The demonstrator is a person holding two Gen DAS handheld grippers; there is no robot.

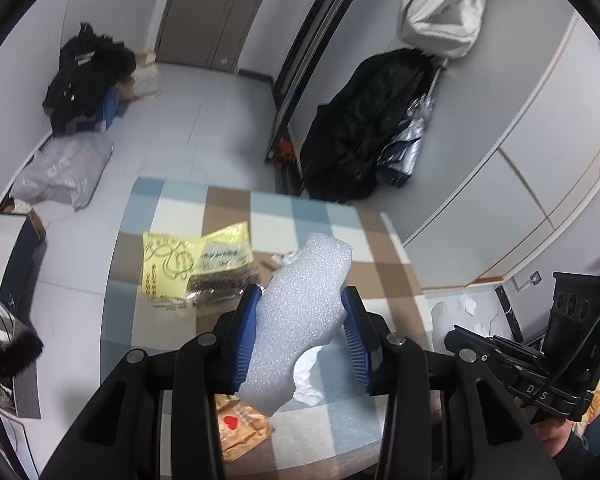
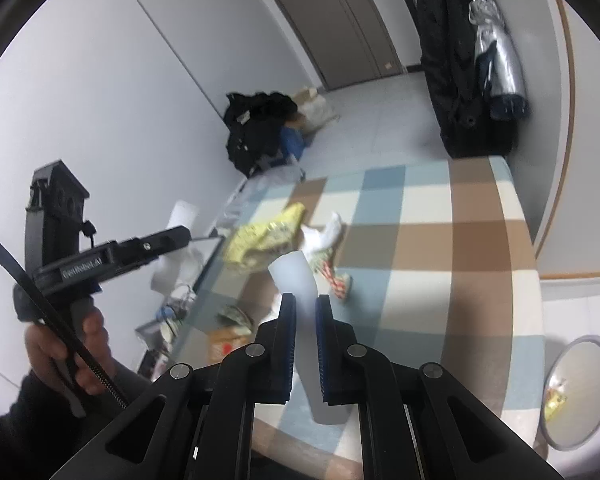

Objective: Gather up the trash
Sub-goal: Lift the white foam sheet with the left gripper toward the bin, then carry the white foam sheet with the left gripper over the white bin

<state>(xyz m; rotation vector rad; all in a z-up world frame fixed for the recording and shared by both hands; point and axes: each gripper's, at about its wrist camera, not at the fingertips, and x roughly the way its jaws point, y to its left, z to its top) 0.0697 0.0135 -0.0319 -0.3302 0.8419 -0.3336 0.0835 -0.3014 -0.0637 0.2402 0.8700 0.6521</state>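
Both claws gripping: left claw (image 1: 302, 334) foam sheet (image 1: 300, 320) | right claw (image 2: 305, 350) white strip (image 2: 300, 280) | checkered table (image 1: 380, 276)

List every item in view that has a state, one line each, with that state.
left tool: shut on the foam sheet
foam sheet: held above the table, bent
right tool: shut on a white strip, blurred
yellow wrapper: flat on the checked table
brown packet: lying at the table's near edge
bin: open, a yellow scrap inside
door: closed

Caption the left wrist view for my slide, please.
Left gripper clamps white foam sheet above checkered table, yellow wrapper behind.
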